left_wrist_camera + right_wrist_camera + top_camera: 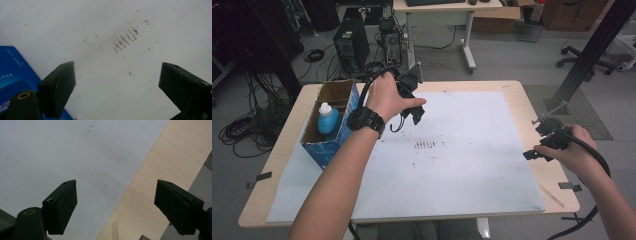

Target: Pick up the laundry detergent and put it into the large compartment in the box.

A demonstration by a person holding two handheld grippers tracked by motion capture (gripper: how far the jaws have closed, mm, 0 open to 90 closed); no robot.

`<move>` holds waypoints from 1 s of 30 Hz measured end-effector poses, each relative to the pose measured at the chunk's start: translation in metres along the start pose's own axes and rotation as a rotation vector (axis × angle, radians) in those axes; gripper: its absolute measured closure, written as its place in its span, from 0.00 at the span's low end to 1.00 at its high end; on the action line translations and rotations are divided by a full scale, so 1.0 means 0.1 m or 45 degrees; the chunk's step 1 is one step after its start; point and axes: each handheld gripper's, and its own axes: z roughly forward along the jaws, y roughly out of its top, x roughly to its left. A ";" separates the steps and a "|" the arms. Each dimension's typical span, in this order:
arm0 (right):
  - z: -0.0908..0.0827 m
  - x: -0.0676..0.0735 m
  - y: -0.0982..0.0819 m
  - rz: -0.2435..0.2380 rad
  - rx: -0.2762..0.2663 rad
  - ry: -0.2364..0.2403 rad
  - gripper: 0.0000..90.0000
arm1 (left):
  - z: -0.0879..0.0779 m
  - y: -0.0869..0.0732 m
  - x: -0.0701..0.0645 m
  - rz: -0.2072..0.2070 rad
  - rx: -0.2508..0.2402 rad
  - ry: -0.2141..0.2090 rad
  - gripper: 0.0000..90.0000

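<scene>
Over at nine o'clock on the surface (512, 100), left gripper (411, 95) – jaws released, like the right gripper (548, 140) – could clip the box (332, 145).

- The wooden table (517, 95) has a pale top with rounded corners.
- A large white sheet (472, 165) covers most of it, leaving bare wood at the 3 and 9 o'clock edges.
- Dark smudges (426, 145) mark the sheet near its centre.
- An open blue cardboard box (329, 145) sits at 10 o'clock, holding a blue bottle (328, 120) with a white cap.
- Black tape strips (569, 186) lie at 4 o'clock.
</scene>
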 end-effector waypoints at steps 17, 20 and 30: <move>-0.02 0.01 0.00 0.002 -0.001 0.000 0.21 | 0.01 0.00 -0.01 0.013 0.008 0.002 0.16; -0.02 0.01 0.00 0.001 -0.002 0.000 0.21 | 0.01 -0.01 0.00 0.011 0.014 0.000 0.16; -0.02 0.01 -0.02 0.005 0.002 0.000 0.21 | 0.03 -0.02 -0.01 0.006 0.012 -0.009 0.16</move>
